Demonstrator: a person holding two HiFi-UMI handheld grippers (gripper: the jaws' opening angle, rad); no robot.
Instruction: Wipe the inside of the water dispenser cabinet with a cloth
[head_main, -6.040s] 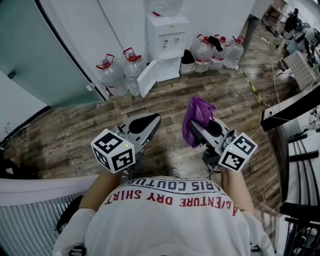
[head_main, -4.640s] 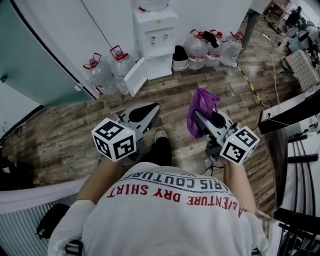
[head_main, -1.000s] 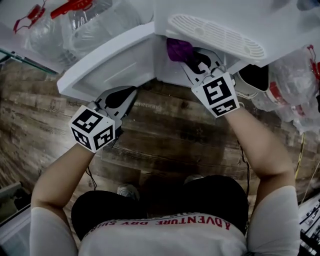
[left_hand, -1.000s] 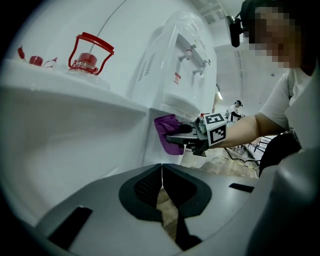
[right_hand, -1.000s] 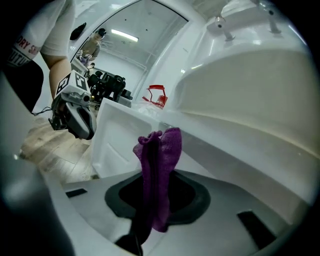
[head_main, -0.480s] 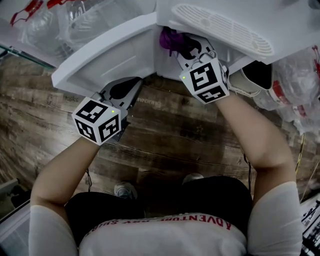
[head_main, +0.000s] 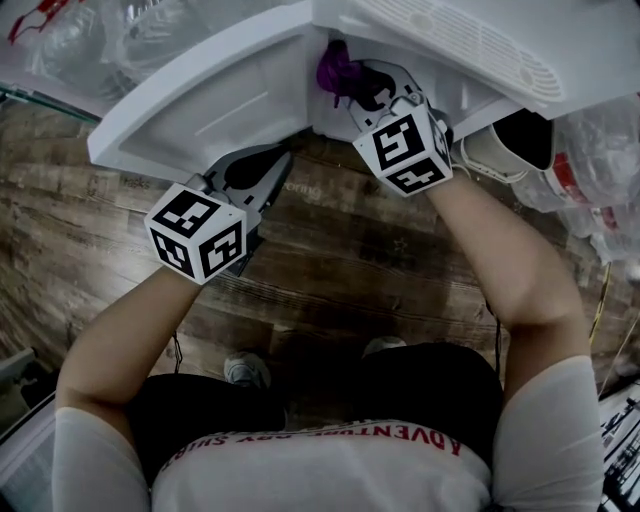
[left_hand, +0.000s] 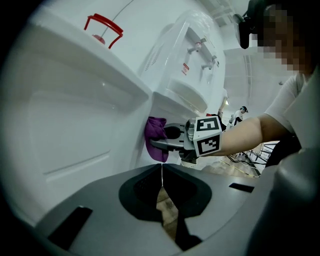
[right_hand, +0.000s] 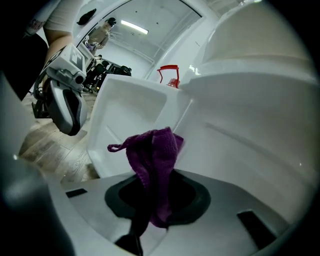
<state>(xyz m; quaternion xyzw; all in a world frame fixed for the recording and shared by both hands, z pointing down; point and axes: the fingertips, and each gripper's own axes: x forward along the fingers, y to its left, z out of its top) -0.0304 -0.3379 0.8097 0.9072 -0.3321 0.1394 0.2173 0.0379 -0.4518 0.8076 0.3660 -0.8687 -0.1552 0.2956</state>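
The right hand-held gripper reached into the open lower cabinet of the white water dispenser, its jaws clamped on a purple cloth. In the right gripper view the cloth rose bunched from between the jaws, a small loop sticking out at its left, with the white inner wall of the cabinet behind it. Whether it touched that wall could not be told. The cabinet door stood swung open to the left. The left hand-held gripper was held low just outside the cabinet, beside the door and over the wooden floor. Its jaws were pressed together with nothing between them. In the left gripper view the right one showed side-on at the cabinet mouth, the cloth at its tip. Clear water bottles stood to the right of the dispenser, and a red bottle handle showed over the door's edge.
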